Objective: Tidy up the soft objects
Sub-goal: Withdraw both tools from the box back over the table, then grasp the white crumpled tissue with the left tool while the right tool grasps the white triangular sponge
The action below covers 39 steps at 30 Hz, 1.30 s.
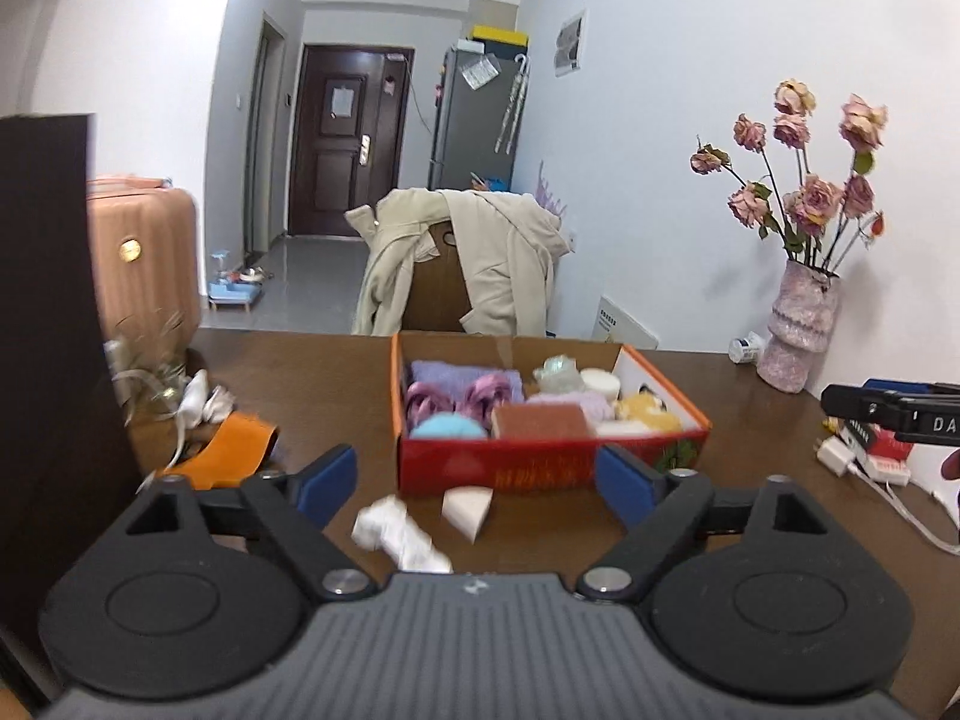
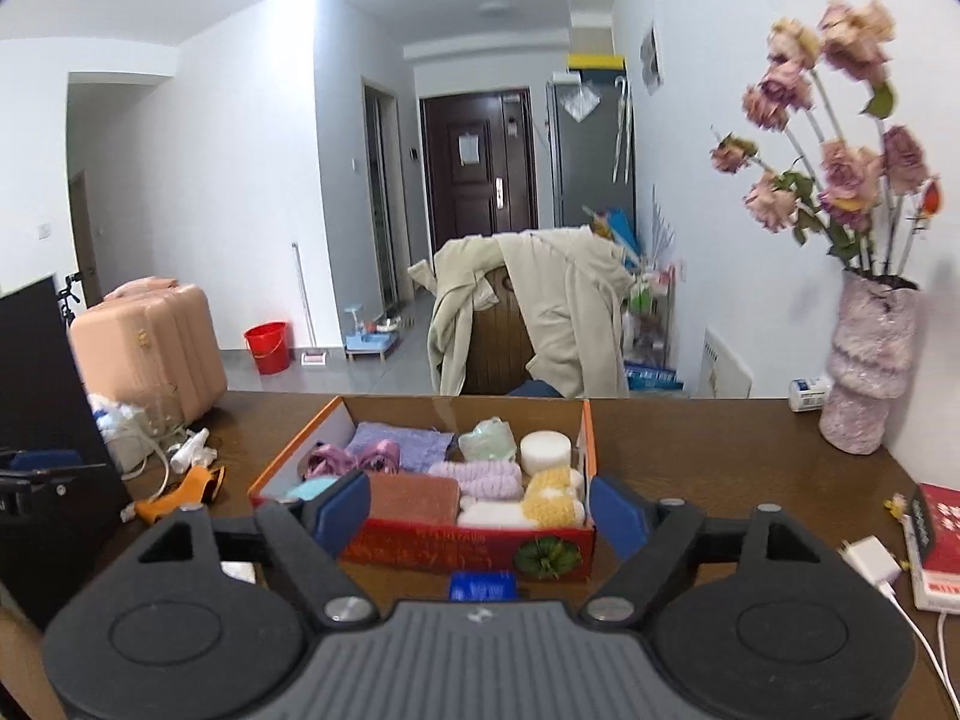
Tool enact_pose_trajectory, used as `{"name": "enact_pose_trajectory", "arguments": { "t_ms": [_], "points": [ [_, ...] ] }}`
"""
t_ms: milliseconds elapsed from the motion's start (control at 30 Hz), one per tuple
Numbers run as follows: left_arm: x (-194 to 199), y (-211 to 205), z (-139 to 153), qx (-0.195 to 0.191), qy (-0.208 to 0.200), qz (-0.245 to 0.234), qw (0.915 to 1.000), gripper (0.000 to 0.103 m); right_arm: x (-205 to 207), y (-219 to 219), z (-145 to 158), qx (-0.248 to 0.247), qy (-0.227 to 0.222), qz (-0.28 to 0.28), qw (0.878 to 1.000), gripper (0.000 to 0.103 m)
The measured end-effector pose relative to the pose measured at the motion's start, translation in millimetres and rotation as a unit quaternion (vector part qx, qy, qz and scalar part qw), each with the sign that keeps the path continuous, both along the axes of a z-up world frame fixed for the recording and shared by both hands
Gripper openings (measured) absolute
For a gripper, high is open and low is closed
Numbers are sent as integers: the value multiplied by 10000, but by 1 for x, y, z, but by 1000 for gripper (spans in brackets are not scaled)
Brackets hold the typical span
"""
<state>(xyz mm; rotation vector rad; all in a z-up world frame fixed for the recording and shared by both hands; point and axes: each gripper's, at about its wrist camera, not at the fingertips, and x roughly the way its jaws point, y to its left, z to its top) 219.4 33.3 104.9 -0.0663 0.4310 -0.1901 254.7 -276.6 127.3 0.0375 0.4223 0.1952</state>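
In the left wrist view, your left claw (image 1: 474, 480) stands wide open with nothing between its blue pads. It hangs above the brown bench (image 1: 312, 384). Just beyond it the red box (image 1: 540, 456) holds the soft things: a purple cloth (image 1: 462, 373), a brown sponge (image 1: 540, 420), a light blue ball (image 1: 447, 427) and a white round sponge (image 1: 600, 383). On the bench in front of the box lie a white wedge sponge (image 1: 467, 507) and a crumpled white piece (image 1: 399, 534), both outside the box.

In the right wrist view, your right claw (image 2: 477, 507) is also wide open and holds nothing. The red box (image 2: 468, 546) sits just beyond it, with the brown sponge (image 2: 414, 495) and a yellow plush (image 2: 552, 498) inside. A small blue object (image 2: 483, 585) lies on the bench before the box.
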Motion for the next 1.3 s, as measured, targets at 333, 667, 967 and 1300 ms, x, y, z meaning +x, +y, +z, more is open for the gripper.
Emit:
{"name": "enact_pose_trajectory", "arguments": {
  "t_ms": [333, 667, 967, 1300],
  "points": [
    [-117, 28, -63, 6, -123, 502, 9987, 103, -138, 4, -79, -65, -552, 134, 9984, 94],
    [-99, 28, -74, 84, -57, 385, 9992, 103, -164, 14, -110, -195, -250, 93, 9995, 94],
    [6, 17, -90, 983, -21, -221, 9949, 103, -111, 44, -107, -241, 15, 435, 9988, 92],
    [141, 13, -139, 1270, 546, -1024, 9851, 89, 10, 92, -108, -57, 377, 685, 9969, 83]
  ]
}}
